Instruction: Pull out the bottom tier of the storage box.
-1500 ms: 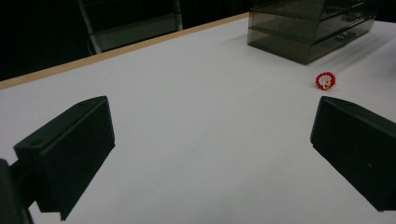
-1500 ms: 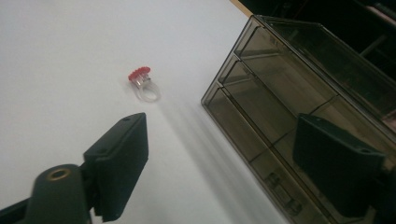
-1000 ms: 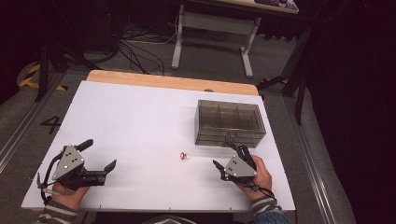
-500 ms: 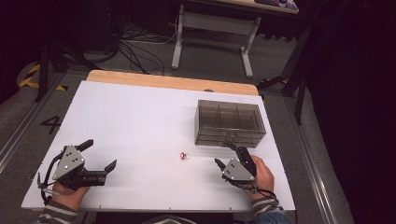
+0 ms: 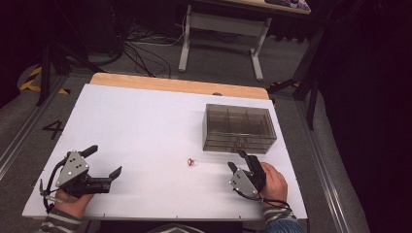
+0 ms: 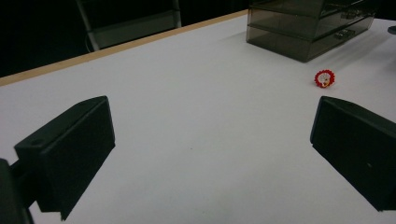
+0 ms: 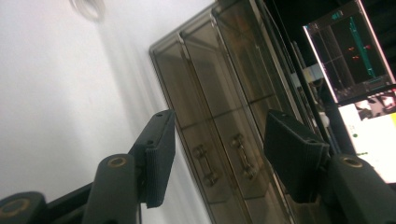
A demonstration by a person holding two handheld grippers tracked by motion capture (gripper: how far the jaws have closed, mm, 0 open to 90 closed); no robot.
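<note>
pointing at the front of the smoky drawer box (image 5: pixel 239 127), the right hand-held gripper (image 5: pixel 243 167) sits just short of the lower drawers, and in the right gripper view the two small drawer handles (image 7: pixel 224 158) show between its jaws with a clear gap on either side. its jaws have just been closing, yet nothing is pinched between them; they stand partly open, pads apart from the box. the box rests on the right half of the white worktop (image 5: pixel 145 121), near the far edge, and a small red beaded ring (image 5: pixel 192 162) lies on bare surface between the two hands, closer to the right one. the left hand-held gripper (image 5: pixel 104 165) rests at the near left corner with jaws spread wide and empty, the ring (image 6: pixel 324 78) visible well ahead of it. judging from this, the likely trouble is a poor grip on a handle: they are slim and close together, so a narrowing jaw could catch both, or slip off one. the box looks light, and a pull might drag the whole thing toward the edge rather than slide a drawer, since no hand steadies it.
</note>
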